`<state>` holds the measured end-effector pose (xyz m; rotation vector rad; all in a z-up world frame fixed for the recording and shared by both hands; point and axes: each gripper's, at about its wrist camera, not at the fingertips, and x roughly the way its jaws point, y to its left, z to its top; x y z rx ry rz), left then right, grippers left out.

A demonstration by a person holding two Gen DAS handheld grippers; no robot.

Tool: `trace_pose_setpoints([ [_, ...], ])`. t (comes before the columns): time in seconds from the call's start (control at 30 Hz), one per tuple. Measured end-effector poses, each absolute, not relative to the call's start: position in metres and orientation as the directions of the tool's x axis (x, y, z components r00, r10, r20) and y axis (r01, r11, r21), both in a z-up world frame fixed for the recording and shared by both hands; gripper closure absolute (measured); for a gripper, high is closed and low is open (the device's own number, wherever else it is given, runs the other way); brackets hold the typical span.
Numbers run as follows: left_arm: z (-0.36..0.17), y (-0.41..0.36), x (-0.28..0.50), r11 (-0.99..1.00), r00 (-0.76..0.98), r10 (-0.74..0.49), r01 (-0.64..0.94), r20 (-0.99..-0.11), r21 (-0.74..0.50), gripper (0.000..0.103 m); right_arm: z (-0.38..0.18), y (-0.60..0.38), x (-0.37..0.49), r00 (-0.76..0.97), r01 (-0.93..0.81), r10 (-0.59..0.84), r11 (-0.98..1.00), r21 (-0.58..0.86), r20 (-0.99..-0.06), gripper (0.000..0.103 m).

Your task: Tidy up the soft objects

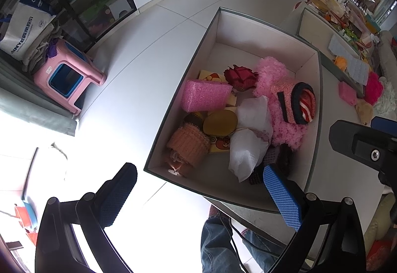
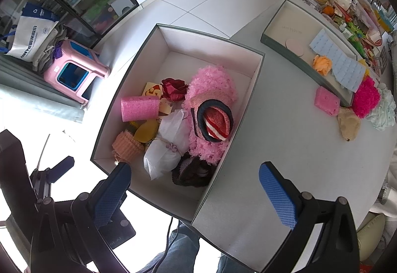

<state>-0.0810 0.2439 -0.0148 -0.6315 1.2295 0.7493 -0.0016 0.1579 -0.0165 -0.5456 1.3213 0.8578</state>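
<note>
An open grey box on the white table holds soft objects: a pink foam roll, a fluffy pink piece with a red striped knit item on it, a white wrapped bundle, a peach knit piece and a dark red flower. My left gripper is open and empty over the box's near edge. My right gripper is open and empty over the box's near right corner.
To the right lie a pink sponge, a magenta pompom, a tan plush, a pale frilly item and a shallow lid with a blue mat. A pink stool stands below left.
</note>
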Motion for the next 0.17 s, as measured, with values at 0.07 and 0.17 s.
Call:
trace_pose_setpoints([
  [0.07,-0.0128,0.2437,-0.0835,0.603,0.173,0.175,-0.797,-0.969,-0.033,0.001,-0.0167,0.1581,-0.0028,0.022,-0.796,0.228,0.593,0.121,-0.973,0.000],
  [0.17,-0.0105,0.2437,-0.0846,0.608,0.190,0.175,-0.793,-0.966,-0.046,0.001,-0.0168,0.1580,-0.0027,0.021,-0.797,0.227,0.592,0.121,-0.974,0.000],
])
